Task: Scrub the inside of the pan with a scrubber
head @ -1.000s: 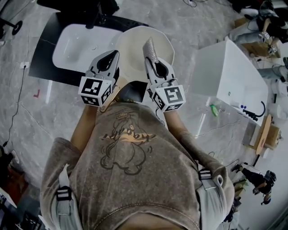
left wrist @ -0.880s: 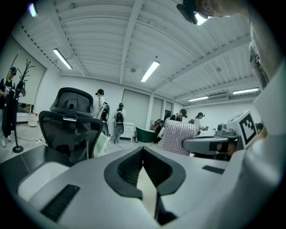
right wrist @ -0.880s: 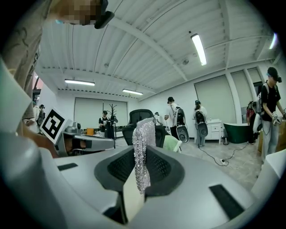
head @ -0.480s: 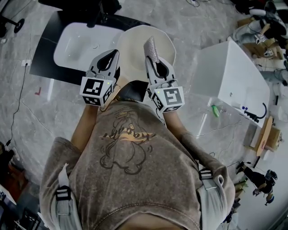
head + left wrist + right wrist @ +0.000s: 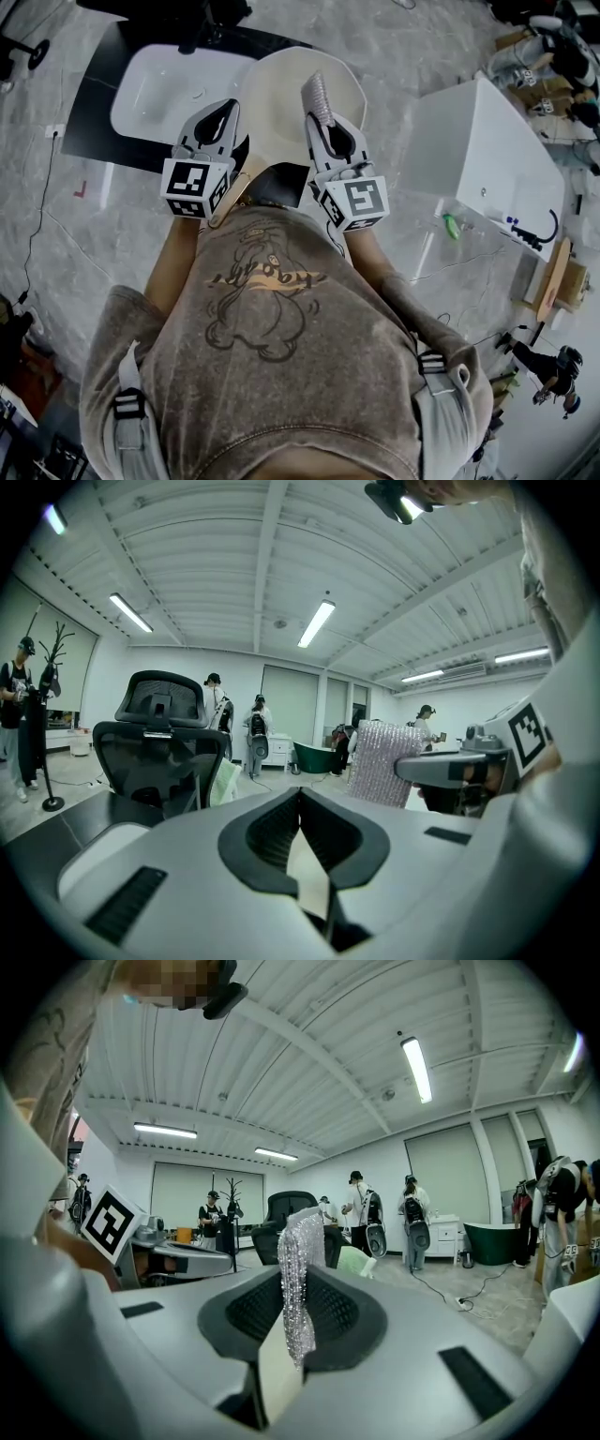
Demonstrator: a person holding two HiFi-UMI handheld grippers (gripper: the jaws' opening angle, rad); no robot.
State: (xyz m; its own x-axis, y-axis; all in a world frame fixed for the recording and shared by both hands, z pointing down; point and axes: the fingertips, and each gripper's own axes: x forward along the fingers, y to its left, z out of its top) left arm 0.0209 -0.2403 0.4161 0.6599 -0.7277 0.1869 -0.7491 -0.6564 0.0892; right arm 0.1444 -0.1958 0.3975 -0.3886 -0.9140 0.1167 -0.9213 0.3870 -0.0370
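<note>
Silvery, glittering scrubber (image 5: 317,97) is clamped in the right tongs (image 5: 316,120). The jaws are closed on its lower part and its upper end stands clear above the jaw tips. The left tongs (image 5: 231,107) are fully closed, jaw against jaw, and grip nothing. Both tongs are held side by side, apart, pointing the same way and close to level. In the head view the cream pan (image 5: 281,89) lies between the two tongs and beyond their tips. Its rim runs just beside the left tongs' tips, and the scrubber overlaps its pale interior. Contact between the pan and the scrubber or either tongs cannot be confirmed from any view. A white basin (image 5: 173,84) sits beyond the left tongs and to their left, set in a dark tabletop (image 5: 94,108). A white box (image 5: 487,150) stands well to the right of the right tongs. The left gripper view shows a black office chair (image 5: 159,738) ahead of the left tongs, with people standing farther back.
</note>
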